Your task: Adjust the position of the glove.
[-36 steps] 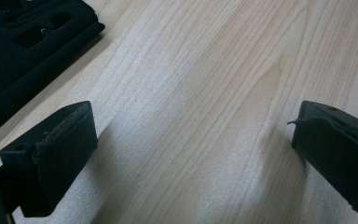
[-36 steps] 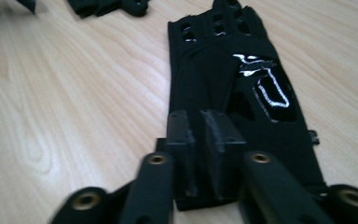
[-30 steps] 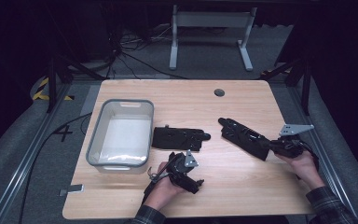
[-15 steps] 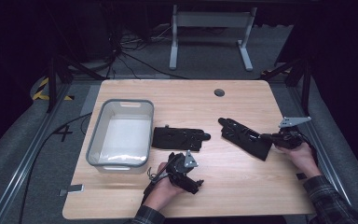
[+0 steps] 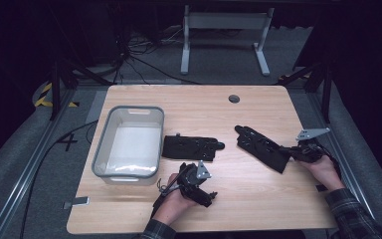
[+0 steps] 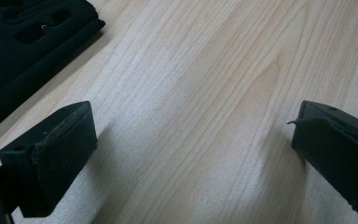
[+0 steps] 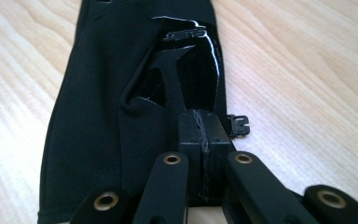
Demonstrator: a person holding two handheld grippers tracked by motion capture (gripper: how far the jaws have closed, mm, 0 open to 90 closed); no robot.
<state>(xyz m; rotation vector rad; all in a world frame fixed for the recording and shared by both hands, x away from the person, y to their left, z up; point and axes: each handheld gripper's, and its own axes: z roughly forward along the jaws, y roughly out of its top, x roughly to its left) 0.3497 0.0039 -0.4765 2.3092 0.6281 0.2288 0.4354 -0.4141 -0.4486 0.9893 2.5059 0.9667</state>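
Note:
Two black gloves lie on the wooden table (image 5: 258,107). One glove (image 5: 191,147) lies flat at the centre, beside the bin. The other glove (image 5: 261,148) lies slanted at the right, and my right gripper (image 5: 292,154) is shut on its near end. In the right gripper view the jaws (image 7: 200,126) press together on the fabric of that glove (image 7: 102,93), which stretches away from them. My left gripper (image 5: 206,195) rests near the table's front edge, open. In the left gripper view (image 6: 191,140) bare wood lies between its jaws, with the central glove (image 6: 23,37) at the upper left.
A grey plastic bin (image 5: 102,149) with a white inside stands at the table's left. A round cable hole (image 5: 234,98) sits near the far edge. A small grey tag (image 5: 77,202) lies at the front left corner. Metal frame legs (image 5: 224,35) stand on the floor beyond.
My right hand and gripper have shifted slightly away from the table's front, keeping hold of the right glove. The left gripper has stayed put.

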